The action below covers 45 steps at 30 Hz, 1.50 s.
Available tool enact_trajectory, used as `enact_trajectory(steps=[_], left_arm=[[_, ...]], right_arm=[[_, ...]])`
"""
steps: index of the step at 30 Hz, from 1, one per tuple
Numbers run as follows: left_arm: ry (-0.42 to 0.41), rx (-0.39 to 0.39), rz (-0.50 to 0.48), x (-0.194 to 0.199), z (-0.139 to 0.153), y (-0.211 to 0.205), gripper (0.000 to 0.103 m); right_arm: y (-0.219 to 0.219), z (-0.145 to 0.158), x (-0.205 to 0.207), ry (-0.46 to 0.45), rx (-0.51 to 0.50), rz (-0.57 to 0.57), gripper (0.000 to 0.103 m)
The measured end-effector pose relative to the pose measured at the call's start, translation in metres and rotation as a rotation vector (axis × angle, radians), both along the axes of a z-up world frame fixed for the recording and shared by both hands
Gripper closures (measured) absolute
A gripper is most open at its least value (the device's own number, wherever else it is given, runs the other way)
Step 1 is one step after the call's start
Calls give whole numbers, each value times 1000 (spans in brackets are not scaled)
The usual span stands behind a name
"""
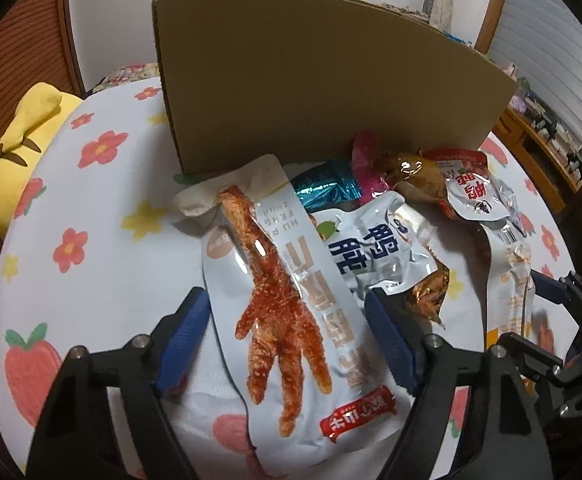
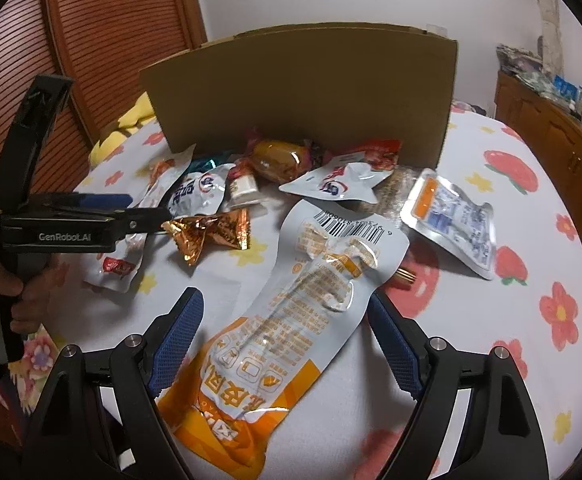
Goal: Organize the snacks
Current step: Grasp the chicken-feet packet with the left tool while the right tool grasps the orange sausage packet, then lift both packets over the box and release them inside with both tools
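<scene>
My left gripper (image 1: 287,344) is open, its blue pads either side of a white chicken-foot snack pack (image 1: 287,312) lying on the flowered cloth. My right gripper (image 2: 287,340) is open around a long white and orange snack pack (image 2: 291,320), barcode end away from me. Behind them a pile of snacks lies against a brown cardboard box (image 1: 311,88), (image 2: 303,92): a white duck-snack pouch (image 1: 375,248), a teal wrapper (image 1: 327,188), a gold-wrapped snack (image 2: 277,160) and an orange foil candy (image 2: 211,232). The left gripper also shows at the left of the right wrist view (image 2: 147,214).
A flat white and orange pouch (image 2: 451,224) lies to the right of the pile. A yellow plush (image 1: 19,144) sits at the table's left edge. A wooden cabinet (image 2: 551,140) stands at the right, a slatted wooden door (image 2: 91,40) at the back left.
</scene>
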<state>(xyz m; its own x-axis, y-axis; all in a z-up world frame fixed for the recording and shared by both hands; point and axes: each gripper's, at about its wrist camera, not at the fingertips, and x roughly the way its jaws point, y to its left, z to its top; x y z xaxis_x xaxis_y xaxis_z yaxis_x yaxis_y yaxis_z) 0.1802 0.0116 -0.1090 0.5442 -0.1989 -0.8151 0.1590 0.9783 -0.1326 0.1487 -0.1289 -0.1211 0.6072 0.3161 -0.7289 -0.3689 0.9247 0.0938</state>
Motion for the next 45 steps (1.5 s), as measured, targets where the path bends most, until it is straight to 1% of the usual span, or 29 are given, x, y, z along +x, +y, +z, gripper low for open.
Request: enact_trajectory(steps=[3,6,10,14,17,21,23,28,32,33,37,40,45], left_arm=[[-5,7,-16,-2,1,3,31],[-2,8,-18,-6,3,10,34],[13,14,-16,-6,3,14,33],[32,27,-16,1,1,9,30],[33,59,-21,7,1,4,29],[26,70,-24,8,2,3,37],[14,67,-14,6,4,7,39],[-10,57,10,0,6,18,44],[-15,45,23,-4,7,26,45],[-17,42,26,-4,7,26,45],[-32,24,35,-9,9,29,45],[-48,26,38,-13,11,29,45],[-78,20,39,-23,17,27,45]], right_arm=[[4,-4,1,11,-13,20,16],[4,-6,0,12,-29,26,16],[1,-7,3,27,-4,33,16],[3,-6,7,29,-13,38,16],[8,-7,8,30,-25,49,16],[14,-7,10,24,-45,72,17],[16,-8,10,20,-58,76,18],[15,-8,12,16,-92,81,29],[14,-8,15,9,-127,83,44],[13,-8,16,9,-131,80,50],[8,-6,18,13,-121,89,56],[7,-5,16,10,-117,92,60],[6,-3,11,-11,-125,100,63]])
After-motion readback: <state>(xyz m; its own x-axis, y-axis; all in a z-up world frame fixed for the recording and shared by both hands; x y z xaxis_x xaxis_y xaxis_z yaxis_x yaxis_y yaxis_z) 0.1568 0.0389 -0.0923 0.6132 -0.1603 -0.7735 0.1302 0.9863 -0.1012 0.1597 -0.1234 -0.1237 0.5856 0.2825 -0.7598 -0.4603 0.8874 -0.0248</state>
